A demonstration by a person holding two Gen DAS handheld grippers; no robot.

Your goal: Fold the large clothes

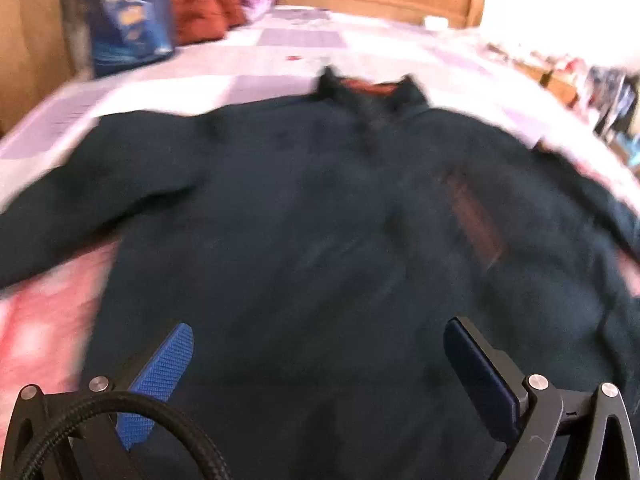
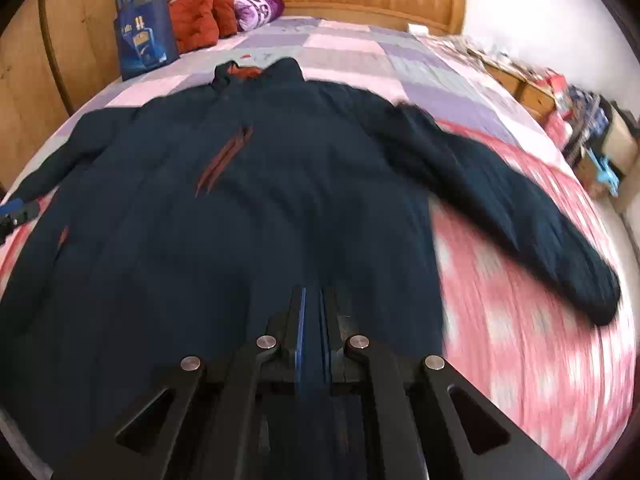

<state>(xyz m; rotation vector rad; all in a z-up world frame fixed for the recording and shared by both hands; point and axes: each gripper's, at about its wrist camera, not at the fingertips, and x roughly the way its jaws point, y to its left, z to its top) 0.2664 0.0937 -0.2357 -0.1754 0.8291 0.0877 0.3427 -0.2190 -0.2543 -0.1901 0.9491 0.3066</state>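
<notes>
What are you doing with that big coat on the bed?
A person holding a gripper in each hand is getting ready to fold the dark blue jacket, which lies spread flat on the bed with both sleeves stretched out. The right gripper has its fingers nearly together at the jacket's bottom hem, though whether cloth is pinched between them cannot be told. The left gripper is open above the lower part of the jacket. No fold has been made yet.

No text can be read: the print on the blue bag (image 2: 146,38) and the purple pillow (image 2: 258,6) is too small and blurred to make out.
</notes>
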